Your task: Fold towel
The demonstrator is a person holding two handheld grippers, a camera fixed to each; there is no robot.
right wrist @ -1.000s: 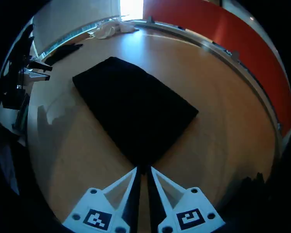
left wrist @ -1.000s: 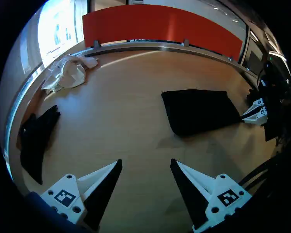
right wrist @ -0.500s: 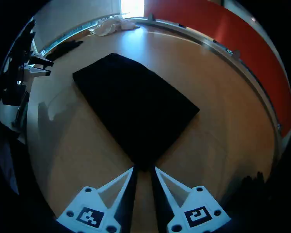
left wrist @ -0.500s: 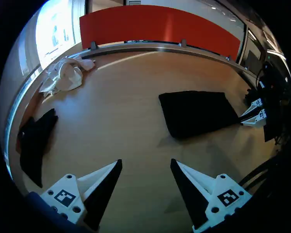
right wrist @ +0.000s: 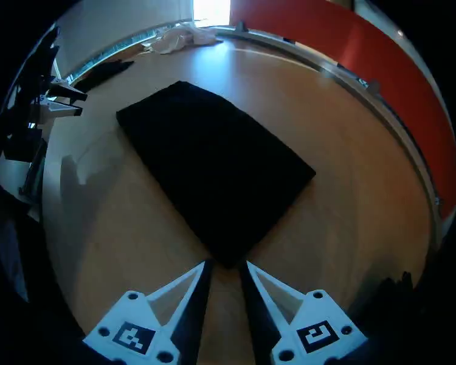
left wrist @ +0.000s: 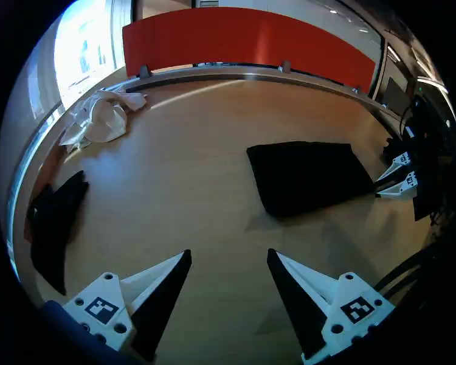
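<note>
Folded black towel (right wrist: 216, 164) laid flat on wooden table (right wrist: 349, 201), right gripper (right wrist: 225, 264) held at lower centre, fingers slightly parted at the towel's near corner, left gripper (left wrist: 228, 250) fingers spread wide

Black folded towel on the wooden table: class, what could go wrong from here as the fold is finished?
1. The right claw sits slightly open right at the black folded towel's near corner. A careless move could snag that corner and spoil the fold.
2. The left claw is open and away from the towel, so nothing pins it. It may slide on the smooth wooden table.
</note>
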